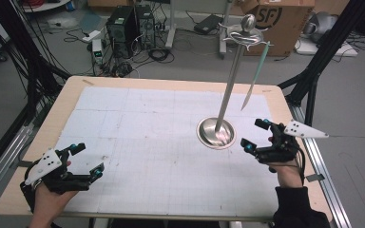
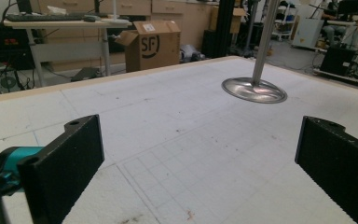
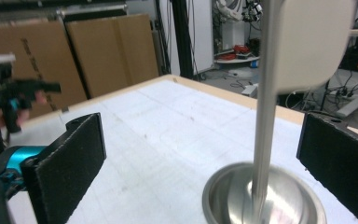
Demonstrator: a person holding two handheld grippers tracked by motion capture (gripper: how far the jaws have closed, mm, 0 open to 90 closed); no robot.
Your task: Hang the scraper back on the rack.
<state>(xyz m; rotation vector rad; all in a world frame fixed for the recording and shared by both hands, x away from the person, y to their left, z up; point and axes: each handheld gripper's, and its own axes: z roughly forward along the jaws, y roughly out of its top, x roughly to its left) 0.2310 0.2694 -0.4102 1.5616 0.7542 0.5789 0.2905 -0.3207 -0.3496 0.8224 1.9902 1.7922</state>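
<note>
- Stand [image 1: 217,131]: metal, round base set on the right half of the surface [image 1: 138,142], a tall pole rising to hooks at the top, so that items can hang free.
- Hanging strip [image 1: 256,76]: pale, blade-like, hung from the top of the stand, clear of the surface.
- Right tool [image 1: 255,136]: released, jaws wide apart, held just right of the base, seemingly lined up for the stand.
- Left tool [image 1: 87,159]: released, parked at the near left corner, well apart, evidently kept out of the way.

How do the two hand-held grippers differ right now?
The right gripper sits close beside the metal stand's round base; the left gripper is far from it, near the table's front corner. The right gripper's jaws look straight at the stand's pole; the left gripper sees it far off. Both are open and hold nothing.
</note>
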